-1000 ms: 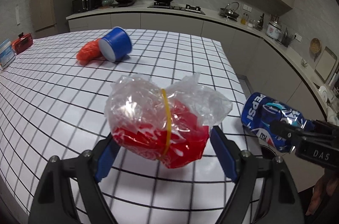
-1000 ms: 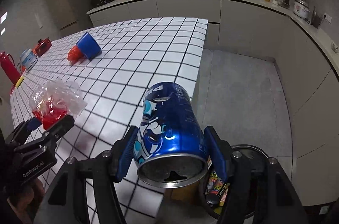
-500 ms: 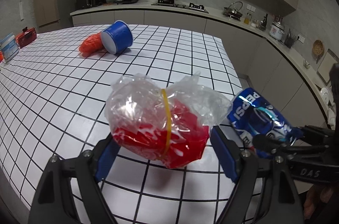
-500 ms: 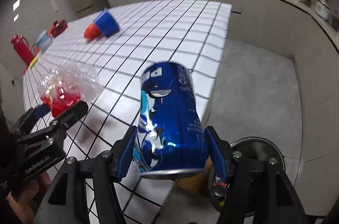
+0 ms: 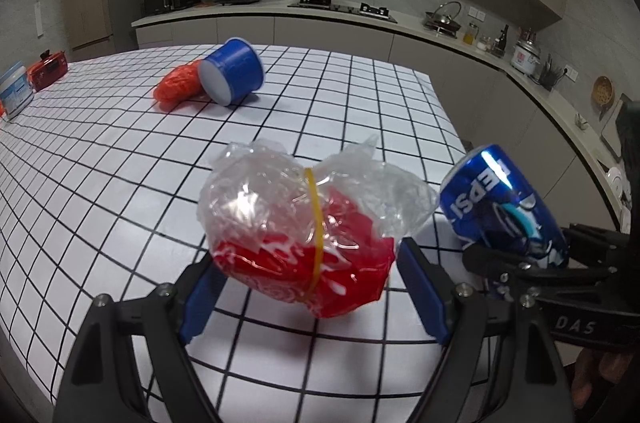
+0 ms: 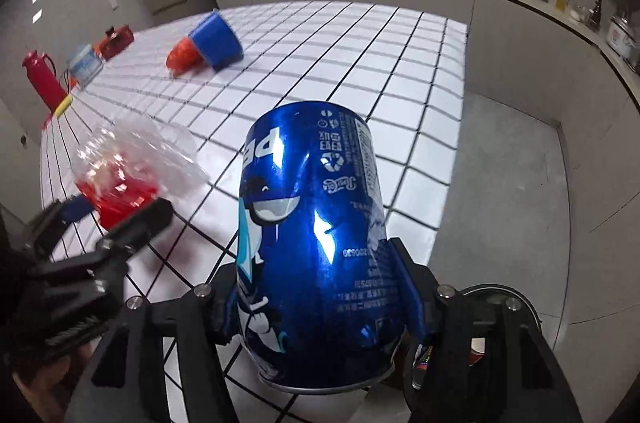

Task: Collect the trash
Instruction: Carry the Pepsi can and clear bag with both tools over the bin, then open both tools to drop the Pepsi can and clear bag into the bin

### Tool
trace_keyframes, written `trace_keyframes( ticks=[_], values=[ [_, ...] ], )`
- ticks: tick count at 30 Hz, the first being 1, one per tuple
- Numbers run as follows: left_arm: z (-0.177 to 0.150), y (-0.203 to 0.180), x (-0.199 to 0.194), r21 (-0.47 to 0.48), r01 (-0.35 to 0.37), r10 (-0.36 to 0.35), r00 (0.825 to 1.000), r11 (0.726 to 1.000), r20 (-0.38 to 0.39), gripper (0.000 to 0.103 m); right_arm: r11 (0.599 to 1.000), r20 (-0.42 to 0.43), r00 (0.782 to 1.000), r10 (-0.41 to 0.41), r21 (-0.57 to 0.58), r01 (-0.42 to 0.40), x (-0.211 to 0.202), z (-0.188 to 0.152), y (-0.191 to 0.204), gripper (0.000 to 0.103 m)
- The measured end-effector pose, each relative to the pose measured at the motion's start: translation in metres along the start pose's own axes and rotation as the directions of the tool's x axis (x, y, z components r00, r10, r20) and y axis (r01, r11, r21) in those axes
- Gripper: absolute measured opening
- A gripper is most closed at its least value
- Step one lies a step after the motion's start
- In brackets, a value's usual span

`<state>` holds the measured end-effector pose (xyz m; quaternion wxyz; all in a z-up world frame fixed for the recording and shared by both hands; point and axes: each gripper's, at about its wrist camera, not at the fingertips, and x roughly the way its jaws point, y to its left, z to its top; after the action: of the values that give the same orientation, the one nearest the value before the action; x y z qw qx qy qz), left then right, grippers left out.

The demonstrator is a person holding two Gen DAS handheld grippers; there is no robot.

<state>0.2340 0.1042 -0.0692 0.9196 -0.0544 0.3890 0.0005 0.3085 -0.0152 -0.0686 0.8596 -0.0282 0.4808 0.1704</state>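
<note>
The left claw pinches a crumpled plastic bag above the gridded table. Right of the bag, the right claw, jaws just narrowing, grips a blue can off the table's edge, above a trash bin.

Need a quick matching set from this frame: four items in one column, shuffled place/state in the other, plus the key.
Items
1. Pepsi can
2. clear bag with red contents
3. blue cup
4. bin

Place or state
A. on its side on the checked table, against an orange bag
B. on the floor beside the table edge
C. in the right gripper
D. in the left gripper

Pairs: 1-C, 2-D, 3-A, 4-B
</note>
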Motion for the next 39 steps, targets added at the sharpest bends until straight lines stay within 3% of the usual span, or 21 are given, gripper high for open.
trace_keyframes(
  ticks=[8,24,32,39],
  values=[
    [-0.001,-0.052,-0.004,0.052,0.052,-0.052,0.999,0.997,0.007,0.083,0.996,0.029,0.997,-0.066,0.070,0.064,-0.038,-0.015,-0.059,0.064],
    [-0.030,-0.177,-0.010,0.150,0.170,-0.168,0.985,0.974,-0.026,0.083,0.967,0.024,0.984,-0.176,0.189,0.168,-0.106,-0.091,-0.183,0.065],
    [-0.058,-0.219,0.000,0.174,0.200,-0.189,0.979,0.964,-0.075,0.083,0.955,-0.016,0.977,-0.214,0.205,0.212,-0.108,-0.128,-0.227,0.065],
    [-0.092,-0.242,0.020,0.173,0.220,-0.192,0.967,0.960,-0.165,0.083,0.963,-0.087,0.977,-0.196,0.170,0.208,-0.077,-0.163,-0.247,0.065]
  ],
)
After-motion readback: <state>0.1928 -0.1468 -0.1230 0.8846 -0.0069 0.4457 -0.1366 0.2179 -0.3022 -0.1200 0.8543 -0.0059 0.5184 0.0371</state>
